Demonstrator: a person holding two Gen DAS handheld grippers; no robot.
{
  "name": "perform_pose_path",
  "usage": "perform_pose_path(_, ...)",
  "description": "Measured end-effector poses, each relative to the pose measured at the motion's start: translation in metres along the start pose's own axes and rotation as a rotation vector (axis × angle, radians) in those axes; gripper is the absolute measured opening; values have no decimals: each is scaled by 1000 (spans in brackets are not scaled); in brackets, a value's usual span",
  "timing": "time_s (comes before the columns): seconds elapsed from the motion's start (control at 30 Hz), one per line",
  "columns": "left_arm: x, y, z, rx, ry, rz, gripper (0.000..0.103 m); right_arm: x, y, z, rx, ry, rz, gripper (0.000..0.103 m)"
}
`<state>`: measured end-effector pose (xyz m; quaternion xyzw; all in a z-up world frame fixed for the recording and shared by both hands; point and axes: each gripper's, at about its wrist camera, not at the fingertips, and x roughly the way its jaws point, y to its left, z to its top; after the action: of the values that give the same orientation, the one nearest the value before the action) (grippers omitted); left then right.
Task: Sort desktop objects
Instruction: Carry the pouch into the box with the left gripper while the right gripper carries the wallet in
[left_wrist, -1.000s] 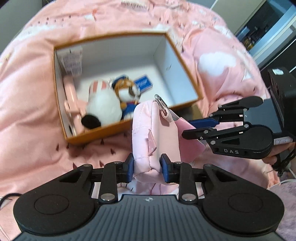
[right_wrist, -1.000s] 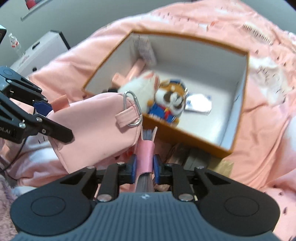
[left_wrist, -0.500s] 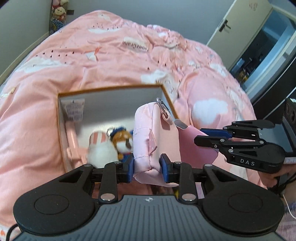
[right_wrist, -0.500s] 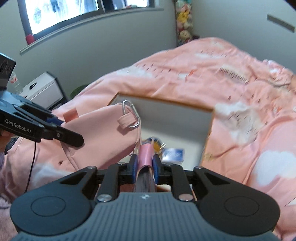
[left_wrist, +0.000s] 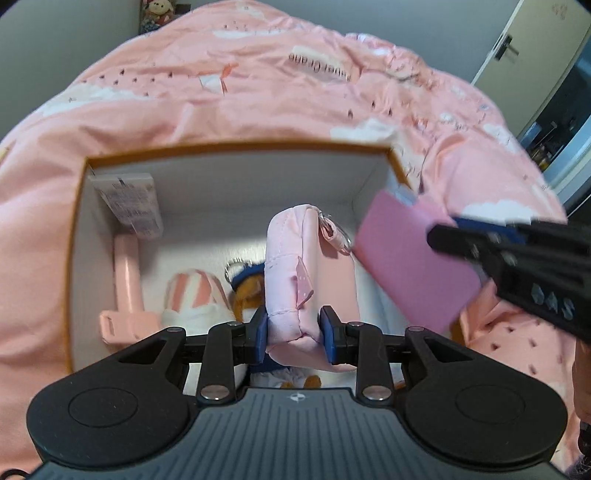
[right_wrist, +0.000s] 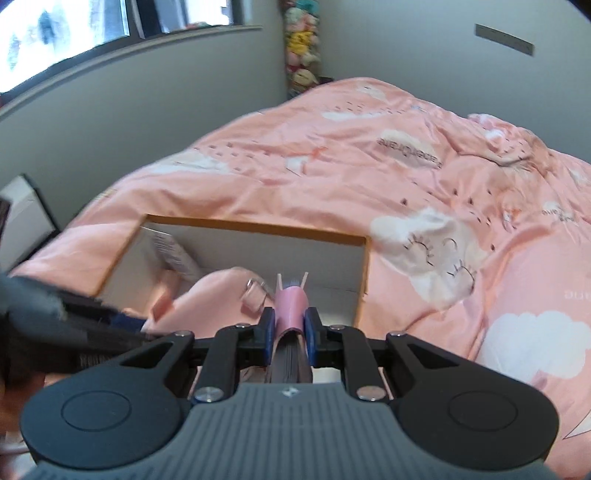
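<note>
The left gripper (left_wrist: 294, 334) has its blue-padded jaws pressed on the near end of a soft pale pink fabric pouch (left_wrist: 308, 275), and the cloth bulges a little between the pads. The pouch has a small metal ring clip (left_wrist: 341, 230) on a tab at its far end, and it hangs over the inside of an open white cardboard box with an orange rim (left_wrist: 236, 149), in the right half of the box. The right gripper (right_wrist: 290, 329) holds its jaws closed on a darker pink flat flap (right_wrist: 291, 304) of the same pouch; in the left wrist view this flap (left_wrist: 413, 258) stretches out to the right, above the right wall of the box, and the right gripper (left_wrist: 439, 230) is blurred there. Under the pouch, on the floor of the box, lie a white plush toy with pink stripes (left_wrist: 195, 295) and a small brown plush figure in blue clothes (left_wrist: 247, 291), touching each other near the front wall. A pale pink plastic handle-shaped object (left_wrist: 125, 291) lies along the left wall, and a white printed packet (left_wrist: 127, 203) leans in the far left corner. The box rests on a pink bed cover with white cloud prints (right_wrist: 424, 177), which fills the space around it on all sides. In the right wrist view a window (right_wrist: 62, 40) shows in the grey wall, with soft toys (right_wrist: 301, 55) stacked in the corner of the room.
</note>
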<state>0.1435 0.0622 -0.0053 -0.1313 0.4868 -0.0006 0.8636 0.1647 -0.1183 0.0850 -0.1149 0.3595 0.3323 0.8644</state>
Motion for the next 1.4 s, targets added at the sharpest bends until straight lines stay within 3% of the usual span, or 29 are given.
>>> perform_pose_path(0.13,14,-9,-12,41,-1,68,33,25,-3,-6,35,33,-22,18)
perform_pose_path(0.4,25,-19,-17,88,31,90,36,53,3,-16,57,105,3,18)
perform_pose_path(0.53,25,-17,-16,83,57,22,43,64,2,-21,99,166,41,16)
perform_pose_path(0.6,25,-15,-16,75,78,-37,44,68,3,-24,106,196,60,0)
perform_pose_path(0.7,23,-9,-14,53,104,-100,47,70,6,-25,94,228,72,0)
perform_pose_path(0.97,20,13,1,8,104,-166,49,70,3,-12,45,247,21,11)
perform_pose_path(1.1,37,17,-1,-18,132,-241,41,80,4,-8,5,294,4,12)
perform_pose_path(1.17,42,15,-7,-12,133,-258,40,85,2,-7,16,320,24,24)
perform_pose_path(1.3,41,5,-20,56,99,-243,37,95,4,-10,16,377,19,30)
perform_pose_path(1.4,40,8,-25,32,81,-247,36,100,10,-10,-15,402,-13,32)
